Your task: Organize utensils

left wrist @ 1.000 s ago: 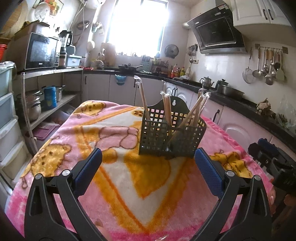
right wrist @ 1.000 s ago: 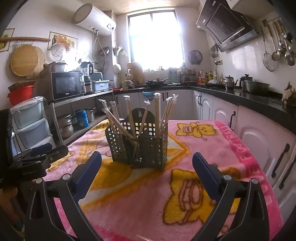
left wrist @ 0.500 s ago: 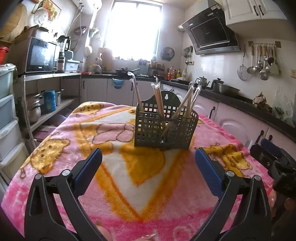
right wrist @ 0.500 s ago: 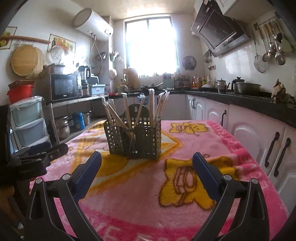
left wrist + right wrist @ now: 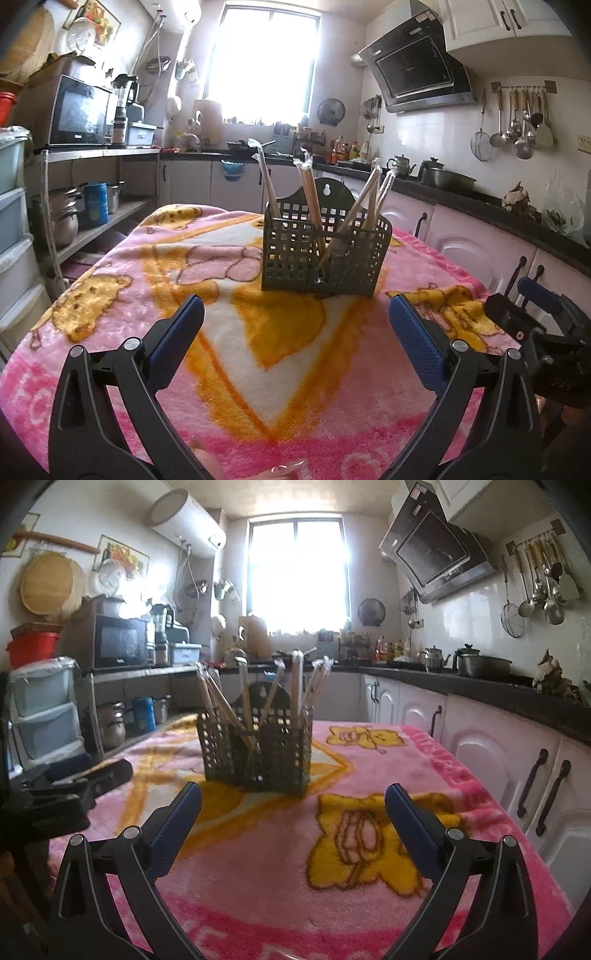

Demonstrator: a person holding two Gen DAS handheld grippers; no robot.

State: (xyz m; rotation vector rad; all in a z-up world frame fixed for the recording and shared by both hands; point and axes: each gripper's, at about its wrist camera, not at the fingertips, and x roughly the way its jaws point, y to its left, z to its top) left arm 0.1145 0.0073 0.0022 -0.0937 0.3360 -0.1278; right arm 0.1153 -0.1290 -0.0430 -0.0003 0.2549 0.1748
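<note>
A dark green perforated utensil basket [image 5: 323, 254] stands on a table covered with a pink and yellow blanket [image 5: 258, 332]. Several wrapped chopstick pairs [image 5: 312, 199] stand leaning in its compartments. It also shows in the right wrist view [image 5: 258, 751], with the chopsticks [image 5: 295, 686] sticking up. My left gripper [image 5: 295, 325] is open and empty, short of the basket. My right gripper [image 5: 291, 806] is open and empty, also short of the basket. The right gripper shows at the right edge of the left wrist view [image 5: 543, 317]; the left gripper shows at the left of the right wrist view [image 5: 74, 779].
White cabinets [image 5: 498, 760] and a dark countertop [image 5: 480, 690] run along the right. A metal shelf with pots [image 5: 70, 218], a microwave [image 5: 79, 112] and plastic drawers [image 5: 44, 716] stand at the left. Ladles hang on the wall [image 5: 517, 122].
Both grippers have pulled back from the basket and lowered toward the table's near edge; the basket looks smaller and farther. Both stay open and empty.
</note>
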